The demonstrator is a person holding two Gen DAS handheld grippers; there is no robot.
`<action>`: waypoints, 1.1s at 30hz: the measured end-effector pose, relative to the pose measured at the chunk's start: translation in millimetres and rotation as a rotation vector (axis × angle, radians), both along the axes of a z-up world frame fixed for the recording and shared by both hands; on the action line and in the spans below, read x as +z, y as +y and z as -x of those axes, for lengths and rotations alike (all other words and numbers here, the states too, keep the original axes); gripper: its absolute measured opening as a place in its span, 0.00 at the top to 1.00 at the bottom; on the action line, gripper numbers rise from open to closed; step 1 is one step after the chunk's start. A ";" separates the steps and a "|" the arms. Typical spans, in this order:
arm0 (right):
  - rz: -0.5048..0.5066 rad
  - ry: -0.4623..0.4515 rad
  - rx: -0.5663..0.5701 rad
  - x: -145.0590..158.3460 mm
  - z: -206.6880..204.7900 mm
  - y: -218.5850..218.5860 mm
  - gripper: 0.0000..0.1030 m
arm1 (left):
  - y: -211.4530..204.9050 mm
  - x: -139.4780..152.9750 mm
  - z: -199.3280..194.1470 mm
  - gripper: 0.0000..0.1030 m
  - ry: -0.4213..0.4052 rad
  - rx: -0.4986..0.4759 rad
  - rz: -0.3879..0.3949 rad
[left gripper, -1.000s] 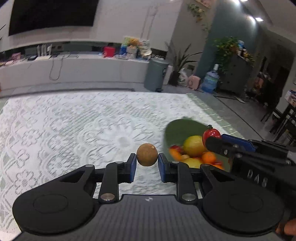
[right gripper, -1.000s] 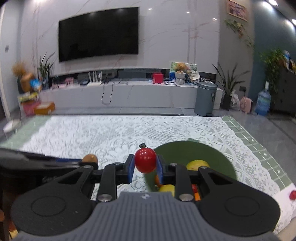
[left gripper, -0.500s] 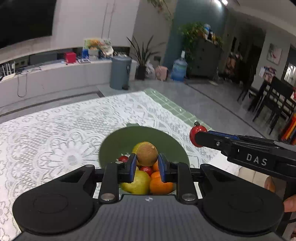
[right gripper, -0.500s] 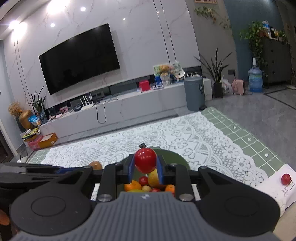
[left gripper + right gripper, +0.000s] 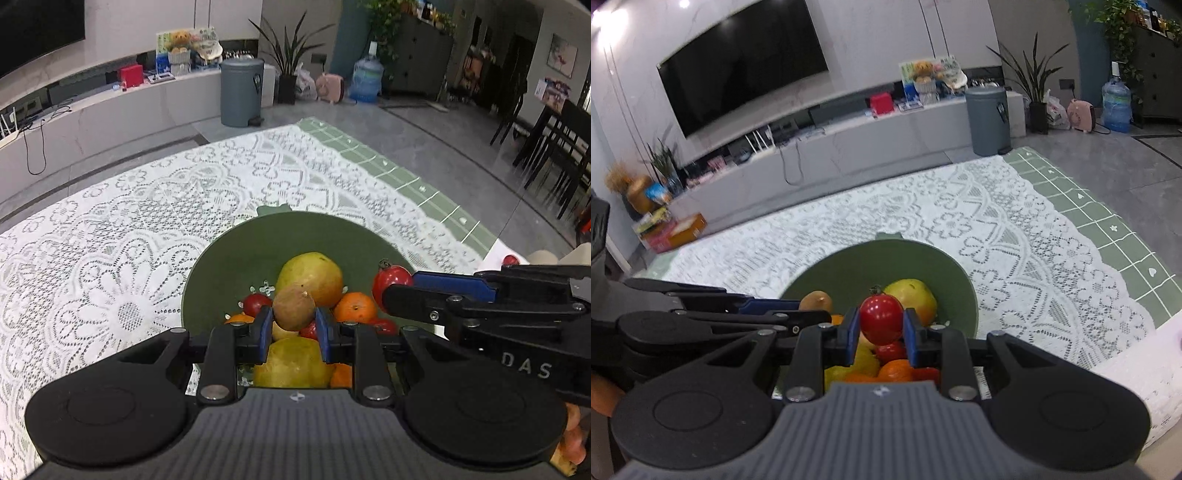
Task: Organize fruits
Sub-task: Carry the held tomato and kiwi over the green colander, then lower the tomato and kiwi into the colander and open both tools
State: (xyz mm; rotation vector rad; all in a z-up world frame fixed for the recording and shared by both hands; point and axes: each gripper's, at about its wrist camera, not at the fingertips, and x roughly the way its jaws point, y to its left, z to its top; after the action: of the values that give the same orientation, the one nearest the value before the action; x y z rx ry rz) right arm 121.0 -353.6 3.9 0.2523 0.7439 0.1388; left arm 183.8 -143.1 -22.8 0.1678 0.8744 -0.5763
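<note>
Moments earlier still out over the lace tablecloth (image 5: pixel 122 236), the left gripper (image 5: pixel 293 326), clamped on a brown fruit (image 5: pixel 294 311), and the right gripper (image 5: pixel 880 329), clamped on a red tomato (image 5: pixel 881 319), hung above the fruit-filled green bowl (image 5: pixel 221 258), apparently ready to release.

A green bowl (image 5: pixel 221 266) is seen at frame centre on a white floral lace cloth (image 5: pixel 110 236). A brown fruit (image 5: pixel 294 307) and a red tomato (image 5: pixel 881 319) are framed by blue pads (image 5: pixel 265 334).
</note>
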 end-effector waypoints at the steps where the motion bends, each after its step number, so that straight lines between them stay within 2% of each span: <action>1: 0.016 0.013 -0.003 -1.6 -4.4 1.7 0.79 | -1.3 -2.7 -3.3 0.73 0.003 -0.006 -0.009; 13: 0.058 0.130 0.009 -25.6 -31.9 10.4 0.79 | -11.0 -22.0 -25.9 0.73 0.009 -0.083 -0.113; 21: 0.073 0.165 0.026 -31.7 -38.5 16.4 0.79 | -12.7 -37.4 -38.0 0.73 0.064 -0.085 -0.156; 29: 0.109 0.201 0.057 -35.4 -44.0 23.5 0.77 | -9.9 -41.3 -40.7 0.73 0.062 -0.081 -0.150; 33: 0.120 0.217 0.061 -37.5 -45.0 25.3 0.74 | -6.6 -41.1 -42.7 0.67 0.074 -0.070 -0.131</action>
State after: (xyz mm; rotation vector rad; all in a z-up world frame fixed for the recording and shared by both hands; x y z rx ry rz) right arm 166.0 -328.4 -33.6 0.1310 0.9722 0.1253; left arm 226.5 -149.7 -63.9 0.2986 0.9819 -0.5931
